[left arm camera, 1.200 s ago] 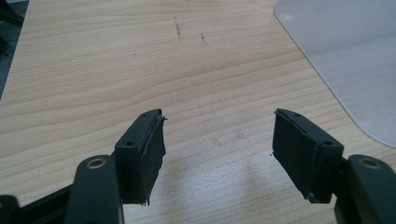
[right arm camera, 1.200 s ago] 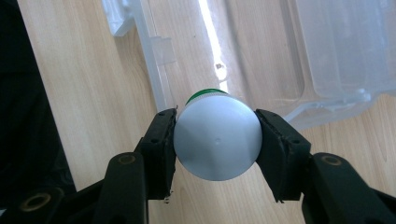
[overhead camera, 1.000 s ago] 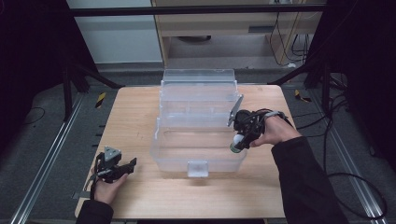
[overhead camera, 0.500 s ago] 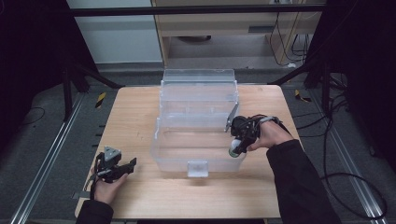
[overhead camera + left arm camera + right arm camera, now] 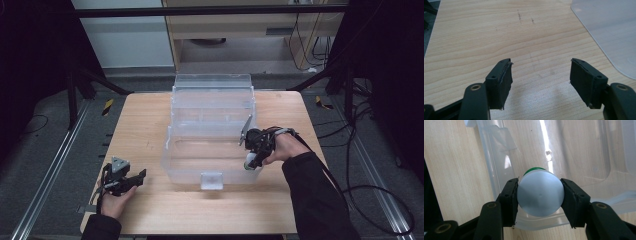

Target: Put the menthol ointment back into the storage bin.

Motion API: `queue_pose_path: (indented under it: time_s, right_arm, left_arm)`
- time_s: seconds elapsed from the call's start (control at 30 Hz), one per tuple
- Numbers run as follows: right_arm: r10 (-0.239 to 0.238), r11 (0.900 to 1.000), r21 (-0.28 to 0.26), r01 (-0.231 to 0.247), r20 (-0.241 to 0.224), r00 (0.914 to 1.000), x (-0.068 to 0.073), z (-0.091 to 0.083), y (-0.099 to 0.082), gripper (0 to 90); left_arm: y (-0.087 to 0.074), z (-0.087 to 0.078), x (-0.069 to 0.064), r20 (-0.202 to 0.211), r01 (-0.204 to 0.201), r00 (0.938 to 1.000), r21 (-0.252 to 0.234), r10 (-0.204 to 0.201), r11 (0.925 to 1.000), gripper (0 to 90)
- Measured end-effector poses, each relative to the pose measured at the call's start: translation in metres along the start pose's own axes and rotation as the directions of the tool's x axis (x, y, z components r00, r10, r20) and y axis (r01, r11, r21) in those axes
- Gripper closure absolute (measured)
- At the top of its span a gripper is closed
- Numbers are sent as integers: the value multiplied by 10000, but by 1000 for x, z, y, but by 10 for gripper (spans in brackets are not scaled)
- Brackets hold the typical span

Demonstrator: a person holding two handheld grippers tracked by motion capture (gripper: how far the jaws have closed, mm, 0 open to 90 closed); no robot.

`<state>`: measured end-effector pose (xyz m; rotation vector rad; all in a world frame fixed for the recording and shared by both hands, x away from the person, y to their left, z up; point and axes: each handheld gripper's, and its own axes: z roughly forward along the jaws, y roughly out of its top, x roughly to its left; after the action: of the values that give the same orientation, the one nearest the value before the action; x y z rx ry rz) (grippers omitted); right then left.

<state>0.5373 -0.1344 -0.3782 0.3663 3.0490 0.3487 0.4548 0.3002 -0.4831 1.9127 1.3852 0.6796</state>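
At table's four o'clock, my right gripper [image 5: 539, 195]: pinching a green-capped white bottle [image 5: 540, 195] over the clear bin [image 5: 210, 135].
My left gripper [image 5: 540, 75]: jaws spread, empty, at seven o'clock.

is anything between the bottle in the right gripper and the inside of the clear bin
Nothing visible is. The right gripper holds the bottle over the front right corner of the clear bin, which is open on top, and the bin floor below it looks bare. The bin's rim sits just under the bottle.
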Motion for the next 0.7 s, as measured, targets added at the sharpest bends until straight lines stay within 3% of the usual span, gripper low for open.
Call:
queue_pose_path:
  time_s: [0.7]
  right_arm:
    - [153, 9999, -27, -154, -195, 9997, -4, 15, -12, 505]
  left_arm:
    - [0, 0, 0, -26, 11, 10000, -13, -11, 10000, 338]
